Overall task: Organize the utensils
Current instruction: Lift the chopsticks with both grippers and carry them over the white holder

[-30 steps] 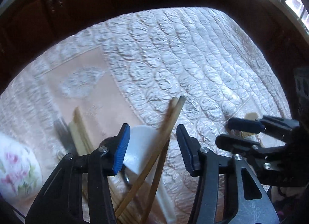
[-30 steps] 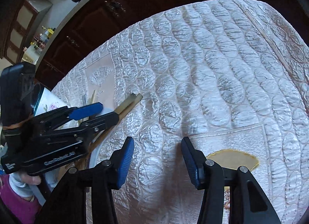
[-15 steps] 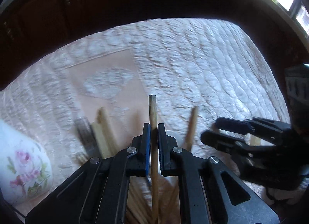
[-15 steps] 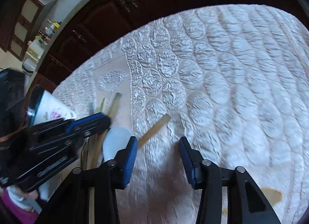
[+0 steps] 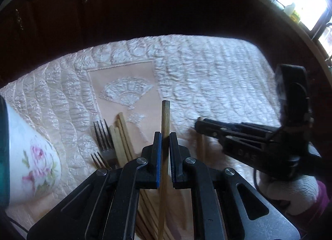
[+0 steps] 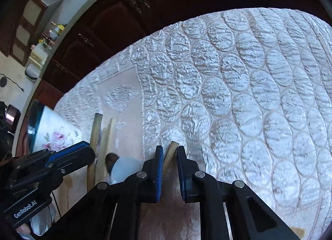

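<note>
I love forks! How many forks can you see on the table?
2. One fork lies beside the pale chopsticks, tines pointing away. A second fork sits just below it, only its tines showing. Others may be hidden under the left tool.

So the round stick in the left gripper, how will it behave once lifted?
Probably stiff: the stick runs straight past both ends of the left gripper, with no sag. Likely light, being thin, bare wood. It looks round, and only narrow pads pinch it near one end, so it may pivot in the grip, and could roll if dropped on the cloth.
</note>
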